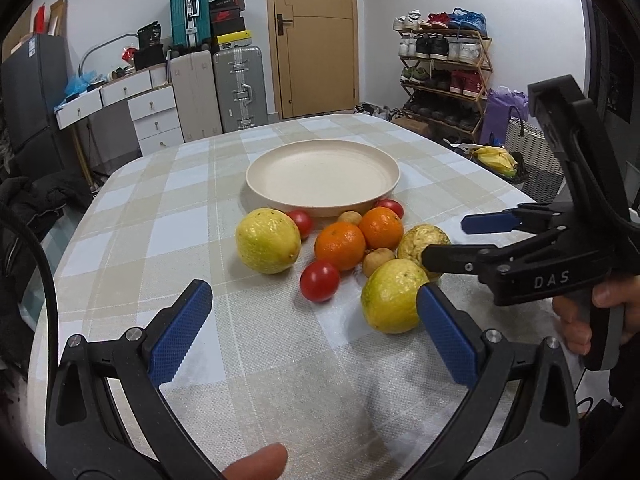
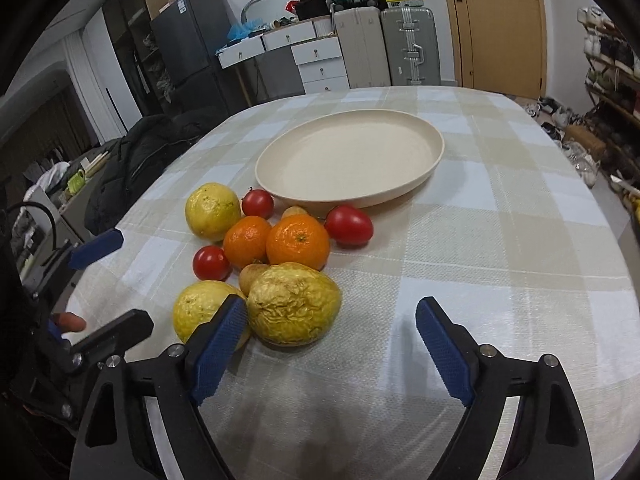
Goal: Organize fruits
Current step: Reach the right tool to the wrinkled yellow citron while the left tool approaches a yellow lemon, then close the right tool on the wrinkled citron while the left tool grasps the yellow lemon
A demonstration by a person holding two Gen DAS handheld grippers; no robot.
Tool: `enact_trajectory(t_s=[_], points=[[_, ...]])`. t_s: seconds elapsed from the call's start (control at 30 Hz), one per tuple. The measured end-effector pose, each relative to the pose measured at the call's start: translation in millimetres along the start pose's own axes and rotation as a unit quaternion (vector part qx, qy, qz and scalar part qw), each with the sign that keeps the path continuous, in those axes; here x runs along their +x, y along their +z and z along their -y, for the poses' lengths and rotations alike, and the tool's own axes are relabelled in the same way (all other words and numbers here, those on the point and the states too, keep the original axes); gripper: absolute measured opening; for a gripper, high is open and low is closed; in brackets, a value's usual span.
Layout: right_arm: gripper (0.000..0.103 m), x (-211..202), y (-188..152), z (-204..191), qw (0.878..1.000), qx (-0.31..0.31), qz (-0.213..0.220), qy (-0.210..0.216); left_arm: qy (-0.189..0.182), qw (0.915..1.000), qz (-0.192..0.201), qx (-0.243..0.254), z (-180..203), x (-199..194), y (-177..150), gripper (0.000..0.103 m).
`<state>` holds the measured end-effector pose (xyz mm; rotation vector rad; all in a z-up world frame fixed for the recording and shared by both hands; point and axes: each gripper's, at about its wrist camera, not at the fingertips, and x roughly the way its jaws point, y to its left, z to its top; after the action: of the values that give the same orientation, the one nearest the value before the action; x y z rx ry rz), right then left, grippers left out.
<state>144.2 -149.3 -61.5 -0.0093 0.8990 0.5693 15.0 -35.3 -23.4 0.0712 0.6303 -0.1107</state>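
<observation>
checked tablecloth (image 1: 160,208) carries plate (image 1: 322,176) and fruit cluster (image 1: 340,246); left gripper (image 1: 314,334) and right gripper (image 2: 330,350) both spread wide, suitcases (image 1: 218,88) far.

A round cream plate (image 2: 432,136) sits bare on the checked tabletop (image 2: 500,248). Just in front of it the fruits cluster: two glossy oranges (image 2: 298,242) side by side in the middle, three red tomatoes (image 2: 348,225) around them, two small tan fruits (image 2: 252,274) tucked between. Three yellow citrus fruits ring the group: one smooth at far left (image 2: 212,210), one near left (image 2: 202,308), and a wrinkled one (image 2: 294,304) nearest, touching it.
</observation>
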Motion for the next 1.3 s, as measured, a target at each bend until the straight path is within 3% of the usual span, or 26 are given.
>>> enact_trajectory(t_s=[0.27, 0.5, 0.73, 0.87, 1.3], points=[[0.074, 9.8, 2.2, -0.9, 0.999, 0.014, -0.015, 0.029, -0.008, 0.9999, -0.014, 0.003, -1.3, 3.9, 0.3, 0.102], [0.053, 14.6, 1.0, -0.7, 0.997, 0.023, -0.028, 0.073, -0.014, 0.9995, -0.026, 0.01, 1.6, 8.7, 1.0, 0.102], [0.052, 7.8, -2.3, -7.7, 0.999, 0.001, -0.016, 0.051, -0.023, 0.9981, -0.053, 0.02, 8.2, 20.5, -1.2, 0.102], [0.052, 3.2, -3.0, -4.0, 0.999, 0.003, -0.01, 0.047, -0.05, 0.9964, -0.066, 0.016, 12.3, 27.4, -1.0, 0.101], [0.052, -6.9, -2.7, 16.0, 0.999, 0.023, 0.004, 0.047, -0.085, 0.9909, -0.099, 0.031, 32.3, 51.3, 1.7, 0.053]])
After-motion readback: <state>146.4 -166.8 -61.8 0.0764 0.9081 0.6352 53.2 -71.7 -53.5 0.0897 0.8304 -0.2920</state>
